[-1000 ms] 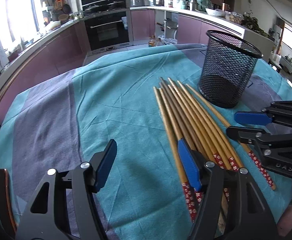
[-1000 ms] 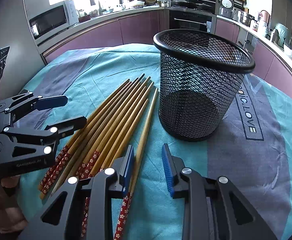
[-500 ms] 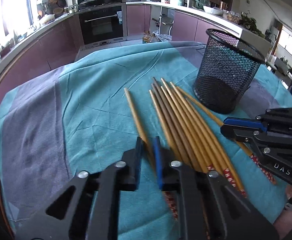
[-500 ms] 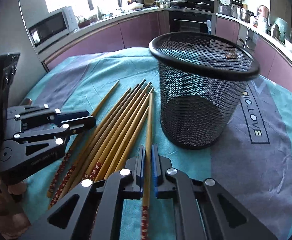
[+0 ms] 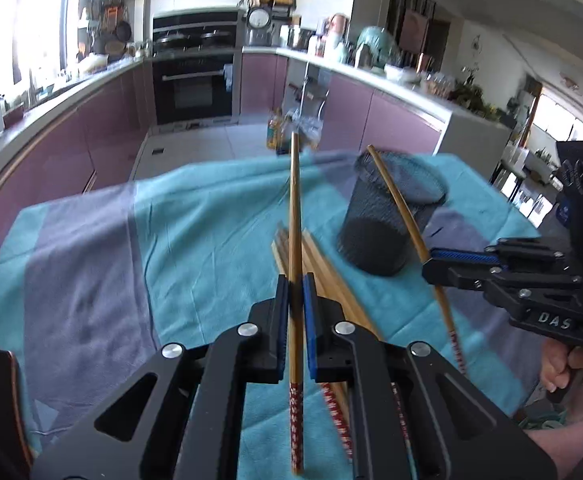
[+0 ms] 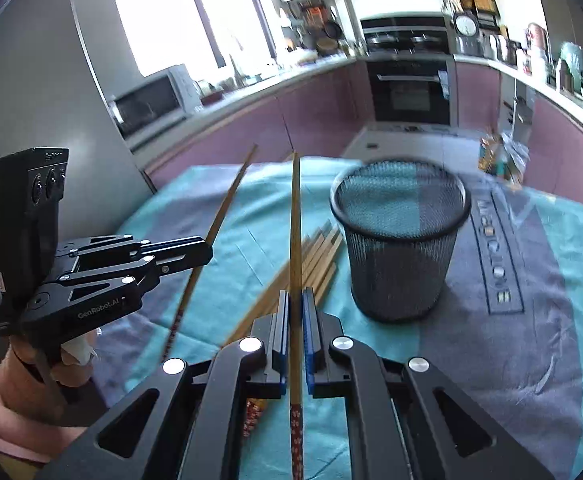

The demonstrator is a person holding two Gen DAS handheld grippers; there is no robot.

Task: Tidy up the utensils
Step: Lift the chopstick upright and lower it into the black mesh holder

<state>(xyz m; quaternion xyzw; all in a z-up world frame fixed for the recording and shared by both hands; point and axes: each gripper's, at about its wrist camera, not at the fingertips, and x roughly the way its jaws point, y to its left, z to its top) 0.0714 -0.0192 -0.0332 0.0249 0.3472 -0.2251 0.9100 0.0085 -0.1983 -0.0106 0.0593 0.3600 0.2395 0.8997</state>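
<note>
Two chopsticks are in the air, one clamped in each gripper. The left gripper (image 5: 296, 292) has its jaws closed narrowly on a chopstick (image 5: 294, 216) that points forward with its patterned end trailing toward the camera; the right gripper (image 6: 296, 312) pinches a second chopstick (image 6: 295, 232) in the same way. Both are lifted clear of the table. The remaining chopsticks (image 6: 311, 256) lie bundled on the teal tablecloth (image 5: 211, 216) near the middle of the table, just beside the mesh cup (image 6: 401, 240), which stands upright toward the table's far right side and appears empty, though motion blur softens its interior.

Step in hand: transport after pick-up, each tool carrying one stick toward the cup.

Next move, as a judgement: each stick must be tipped from its near-level attitude toward vertical, brought over the cup's rim, and released inside. The two grippers are near each other, so taking turns at the opening would likely avoid the sticks crossing.
</note>
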